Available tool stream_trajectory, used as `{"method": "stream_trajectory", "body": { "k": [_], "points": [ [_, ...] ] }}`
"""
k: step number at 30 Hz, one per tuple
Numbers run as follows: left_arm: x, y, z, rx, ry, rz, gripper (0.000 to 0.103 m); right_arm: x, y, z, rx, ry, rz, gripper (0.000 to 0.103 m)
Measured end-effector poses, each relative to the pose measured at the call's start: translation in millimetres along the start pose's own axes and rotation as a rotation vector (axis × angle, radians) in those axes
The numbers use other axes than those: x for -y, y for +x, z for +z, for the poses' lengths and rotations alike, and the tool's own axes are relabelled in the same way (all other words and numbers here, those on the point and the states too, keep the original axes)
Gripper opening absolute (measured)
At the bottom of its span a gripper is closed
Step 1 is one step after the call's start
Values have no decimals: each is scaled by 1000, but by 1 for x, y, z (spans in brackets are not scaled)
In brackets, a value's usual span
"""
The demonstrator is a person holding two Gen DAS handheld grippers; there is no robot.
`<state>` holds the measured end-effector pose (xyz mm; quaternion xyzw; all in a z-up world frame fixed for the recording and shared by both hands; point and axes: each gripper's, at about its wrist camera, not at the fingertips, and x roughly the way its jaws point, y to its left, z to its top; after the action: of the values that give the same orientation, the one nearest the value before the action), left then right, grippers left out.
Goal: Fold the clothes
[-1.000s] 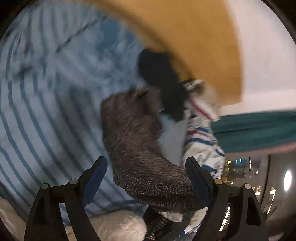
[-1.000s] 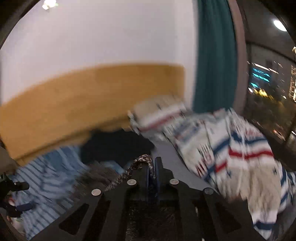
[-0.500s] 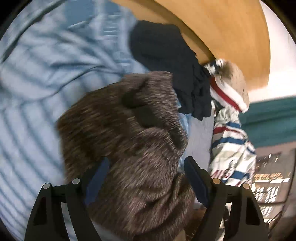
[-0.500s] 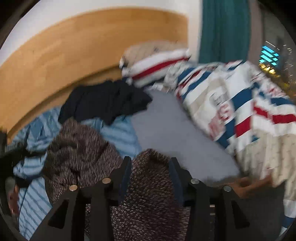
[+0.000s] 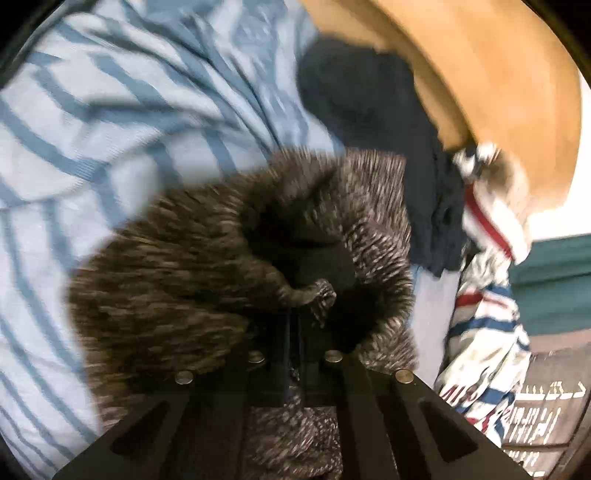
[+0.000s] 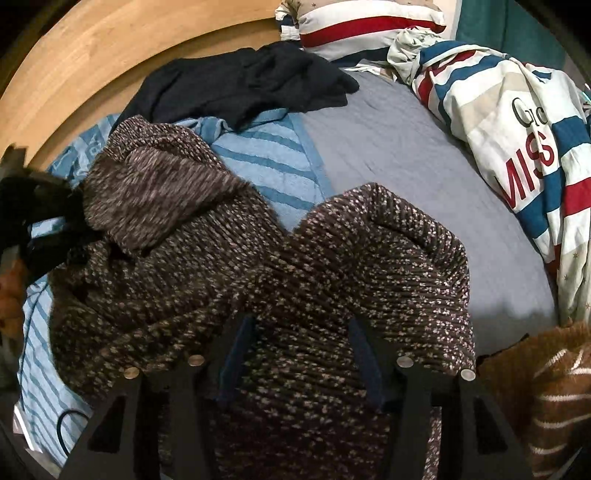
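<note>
A dark brown speckled knit sweater [image 6: 177,258] lies bunched on a blue striped blanket [image 6: 273,162]. In the left wrist view the sweater [image 5: 207,258] fills the middle, and my left gripper [image 5: 295,332] is shut on a small pinch of its knit, with a nub poking out past the fingertips. That left gripper [image 6: 40,218] also shows at the far left edge of the right wrist view. My right gripper [image 6: 301,356] hangs low over a sweater fold, its jaws opening. The knit lies between the blue pads [image 6: 236,354], which do not press on it.
A navy garment [image 6: 243,85] lies behind the sweater, against the wooden headboard [image 6: 110,48]. Grey sheet [image 6: 399,155] spreads to the right, bordered by a red, white and blue striped duvet [image 6: 524,147] and pillow [image 6: 369,26]. A brown striped knit [image 6: 554,391] sits at bottom right.
Both grippers came down onto the bed. The left one, wide open before, closed on a pinch of the sweater. The right one, shut on the knit before, has opened.
</note>
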<state>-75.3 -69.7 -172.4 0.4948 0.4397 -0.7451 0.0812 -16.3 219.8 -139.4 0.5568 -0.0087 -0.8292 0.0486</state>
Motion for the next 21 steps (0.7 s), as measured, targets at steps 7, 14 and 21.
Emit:
{"method": "stream_trajectory", "body": {
  "k": [7, 14, 21],
  "points": [
    [-65, -140, 28, 279, -44, -40, 0, -43, -55, -11, 76, 1, 132, 69],
    [-110, -158, 4, 129, -117, -89, 9, -109, -83, -29, 92, -42, 265, 72],
    [-66, -63, -29, -62, -52, -117, 77, -90, -84, -41, 109, -88, 149, 72]
  ]
}}
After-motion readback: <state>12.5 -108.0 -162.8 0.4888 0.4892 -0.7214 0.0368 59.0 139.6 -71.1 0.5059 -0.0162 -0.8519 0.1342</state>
